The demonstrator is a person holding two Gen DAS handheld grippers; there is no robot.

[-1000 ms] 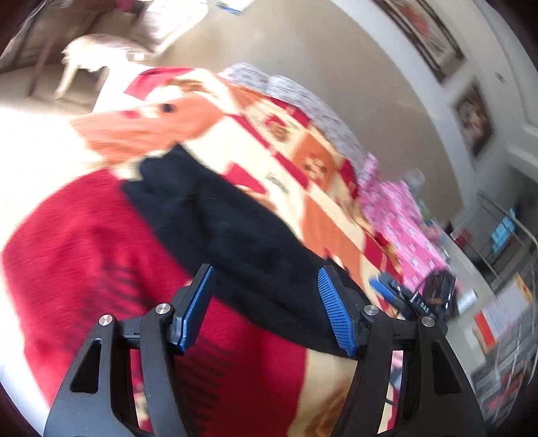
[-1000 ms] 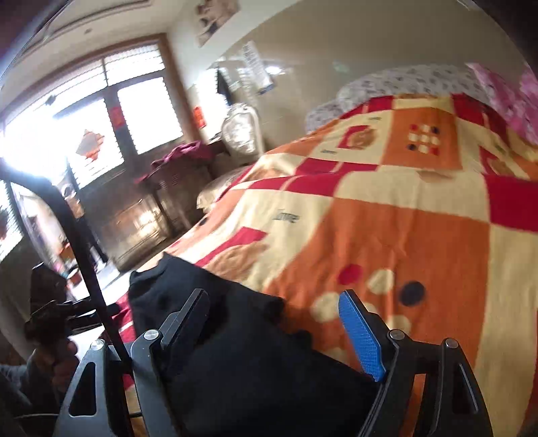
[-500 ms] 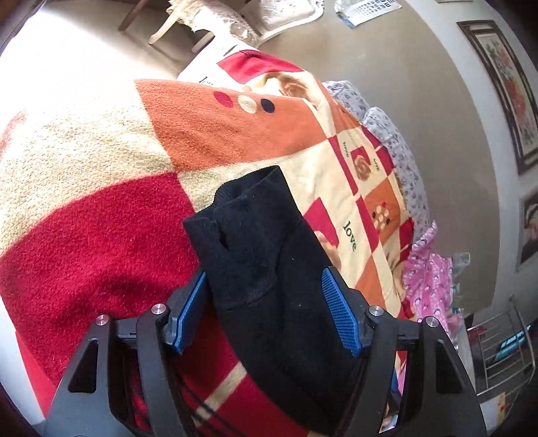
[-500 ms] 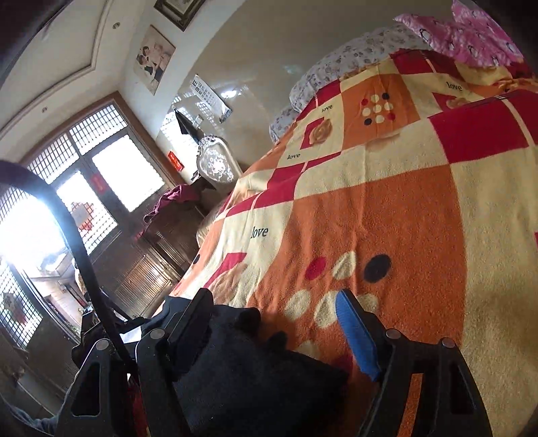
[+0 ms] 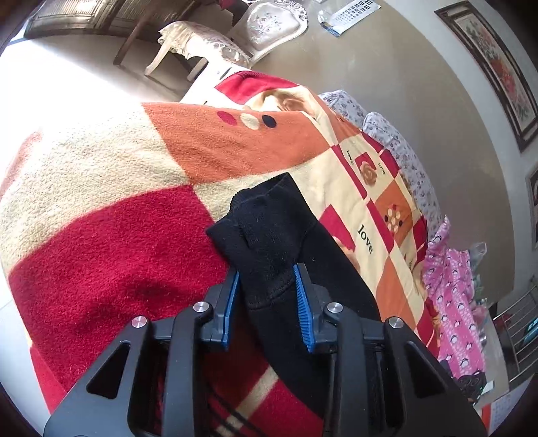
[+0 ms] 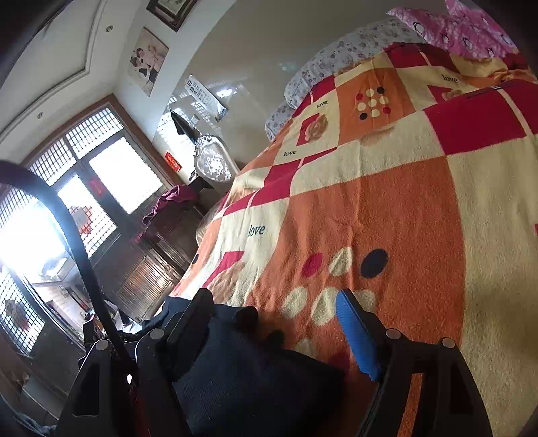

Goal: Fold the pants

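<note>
Black pants [image 5: 269,235] lie on the bed, on top of a checked blanket [image 5: 117,242] in red, orange and cream. In the left wrist view one cuffed end sits dead centre, bunched up, with the rest of the dark cloth running off toward 5 o'clock.

Left hand-held gripper [image 5: 265,279]: jaws closing, cuff end between them, blue pads [image 5: 302,302] pressing the fabric from both sides. The cloth pokes out past the tips toward 12 o'clock.

Right hand-held gripper [image 6: 272,302]: jaws wide apart. Pants fabric [image 6: 248,369] fills the lower left of the gap at about 7 o'clock, up against the dark finger on that side. The blue pad [image 6: 356,336] at 4 o'clock is clear of the cloth, with only the blanket behind it. Not clamped.

Outward, left wrist view: floral pillows [image 5: 396,141] along the bed's far edge at 2 o'clock, pink penguin-print bedding [image 5: 454,285] at 3 to 4 o'clock. An ornate white chair [image 5: 269,27] stands at 12 o'clock beside a stool with a lace cover [image 5: 195,40]. A framed picture [image 5: 497,67] hangs on the wall at 1 to 2 o'clock.

Right wrist view: a lattice window [image 6: 101,161] glares at 9 to 10 o'clock, and a black cable [image 6: 74,235] arcs across in front of it.
</note>
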